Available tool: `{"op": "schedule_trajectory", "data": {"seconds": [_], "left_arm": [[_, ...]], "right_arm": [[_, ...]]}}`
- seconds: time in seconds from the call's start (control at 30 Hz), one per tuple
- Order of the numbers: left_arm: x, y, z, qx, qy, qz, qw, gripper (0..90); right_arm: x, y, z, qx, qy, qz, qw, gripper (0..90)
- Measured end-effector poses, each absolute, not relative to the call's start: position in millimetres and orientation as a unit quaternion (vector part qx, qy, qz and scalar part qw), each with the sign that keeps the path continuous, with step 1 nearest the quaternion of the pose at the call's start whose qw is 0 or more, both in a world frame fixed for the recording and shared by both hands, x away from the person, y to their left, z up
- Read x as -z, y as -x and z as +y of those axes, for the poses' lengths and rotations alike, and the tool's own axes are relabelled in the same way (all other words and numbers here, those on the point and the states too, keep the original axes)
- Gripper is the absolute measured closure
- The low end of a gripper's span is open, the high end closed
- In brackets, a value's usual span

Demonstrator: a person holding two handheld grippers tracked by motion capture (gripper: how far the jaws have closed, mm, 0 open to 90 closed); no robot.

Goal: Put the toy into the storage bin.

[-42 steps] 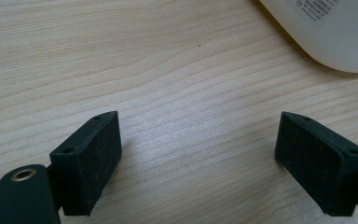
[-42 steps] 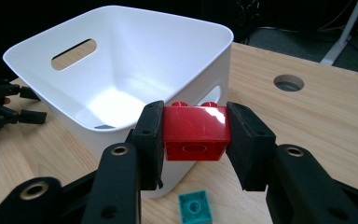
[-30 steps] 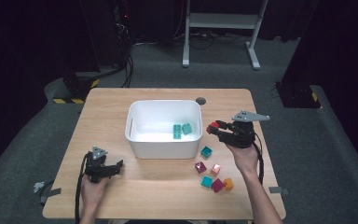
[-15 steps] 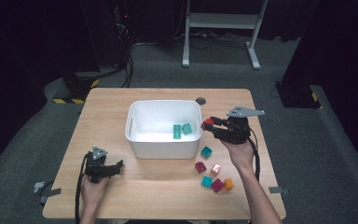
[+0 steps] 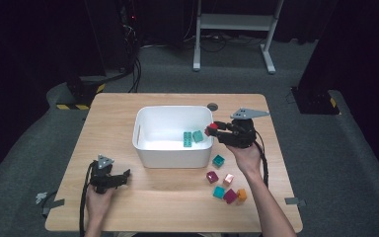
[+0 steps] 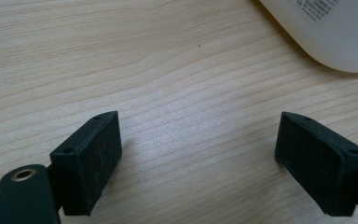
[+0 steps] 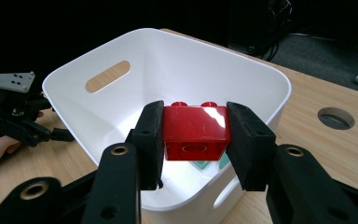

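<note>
The right gripper (image 7: pixel 195 140) is clamping a red building block (image 7: pixel 196 132) above the white bin's (image 5: pixel 143 129) right rim. Two teal blocks (image 5: pixel 192 138) are lying inside the bin; six blocks (image 5: pixel 225 180) are waiting beside it. The left gripper (image 6: pixel 200 163) is resting with jaws spread, empty.

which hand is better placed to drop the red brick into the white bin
Right. The right gripper already clamps the red brick over the white bin rim; the left gripper rests open on the table.
</note>
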State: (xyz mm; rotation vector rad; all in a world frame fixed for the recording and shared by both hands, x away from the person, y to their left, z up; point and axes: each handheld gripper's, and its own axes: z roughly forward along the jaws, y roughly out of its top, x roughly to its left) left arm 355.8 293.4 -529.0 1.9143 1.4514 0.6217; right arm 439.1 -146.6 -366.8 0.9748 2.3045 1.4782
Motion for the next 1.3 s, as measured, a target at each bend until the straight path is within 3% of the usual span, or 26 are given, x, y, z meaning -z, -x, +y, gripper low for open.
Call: {"op": "schedule_trajectory", "data": {"seconds": [1.3], "left_arm": [[528.8, -355.8, 293.9, -0.237, -0.732, 0.552, 0.323, 14.6]], "right_arm": [[378.3, -473.9, -89.7, -0.477, -0.324, 0.812, 0.084, 59.0]]}}
